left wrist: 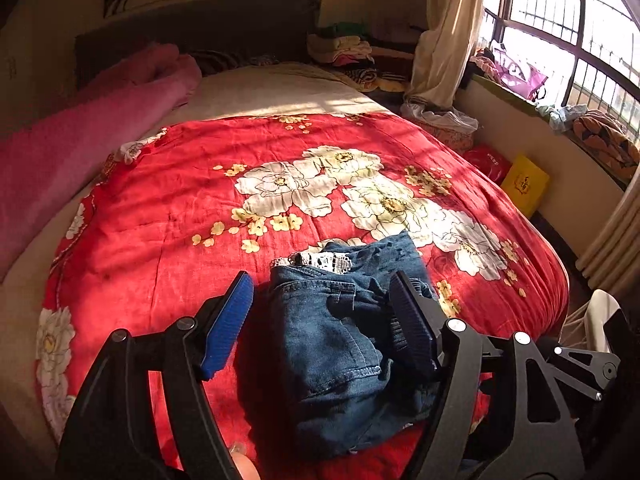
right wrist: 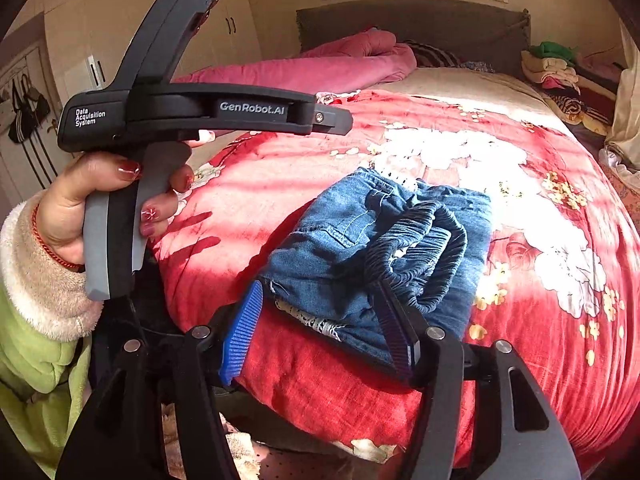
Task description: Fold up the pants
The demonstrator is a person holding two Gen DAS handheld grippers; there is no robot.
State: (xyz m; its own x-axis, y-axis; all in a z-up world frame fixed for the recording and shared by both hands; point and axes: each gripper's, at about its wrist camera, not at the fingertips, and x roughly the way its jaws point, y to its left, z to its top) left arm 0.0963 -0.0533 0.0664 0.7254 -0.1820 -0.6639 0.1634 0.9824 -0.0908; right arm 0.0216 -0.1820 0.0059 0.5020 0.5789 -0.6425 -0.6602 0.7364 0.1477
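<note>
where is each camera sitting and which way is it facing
Left wrist: on the left gripper, facing up the bed to the dark headboard; open blue-padded fingers and a fingertip show.
Right wrist: on the right gripper, at the bed's near edge, facing the headboard; the left hand holding its gripper shows.
Shared: folded blue denim pants on the red floral quilt.
</note>
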